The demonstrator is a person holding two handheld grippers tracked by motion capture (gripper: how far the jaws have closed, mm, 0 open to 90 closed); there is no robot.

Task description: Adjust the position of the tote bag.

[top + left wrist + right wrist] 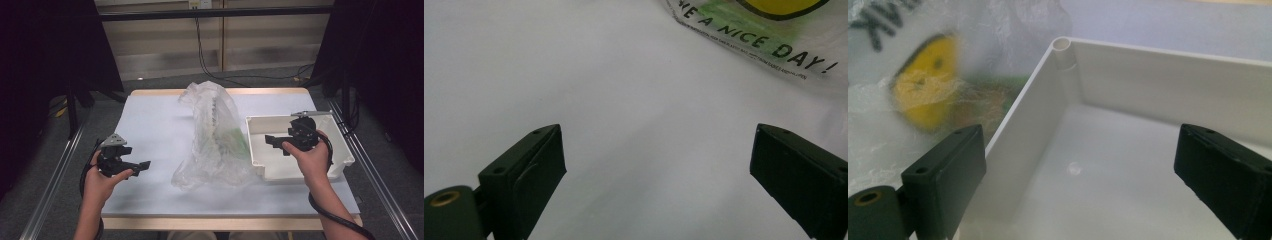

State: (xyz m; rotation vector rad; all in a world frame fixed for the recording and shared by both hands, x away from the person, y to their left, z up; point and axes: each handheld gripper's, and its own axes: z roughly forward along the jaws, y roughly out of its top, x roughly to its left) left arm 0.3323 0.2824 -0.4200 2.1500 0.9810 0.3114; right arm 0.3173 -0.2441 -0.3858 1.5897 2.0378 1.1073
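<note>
Clear plastic bag [212, 135] stands crumpled at centre of the high view, on the white counter [150, 125], its right flank touching the left wall of a white bin [260, 150]. Something green and yellow shows through the film on that side.

Left gripper [142, 165] at lower left of the frame, held low over bare counter, near the bag but apart from it. Jaws spread wide, nothing between them. Right gripper [272, 140] at centre right, hovering over the bin's open interior, jaws likewise wide and empty.

Handling, as a judgement: the bag looks thin, light and limp, likely slippery, and will collapse or slide rather than lift as a body. Best purchase is probably a bunched fold near the peaked top or a gathered edge, pinched fully; a flat stretch of film gives little to hold. Contents may shift once it is raised.

View differences: the left gripper view reads the bag's print [769, 47], "A NICE DAY!", at upper right, with a yellow patch above it. The right gripper view shows the bin's rounded corner post [1064, 47] and a blurred yellow face [928, 85] on the bag just outside the wall. The high view alone gives the overall layout and both hands.
</note>
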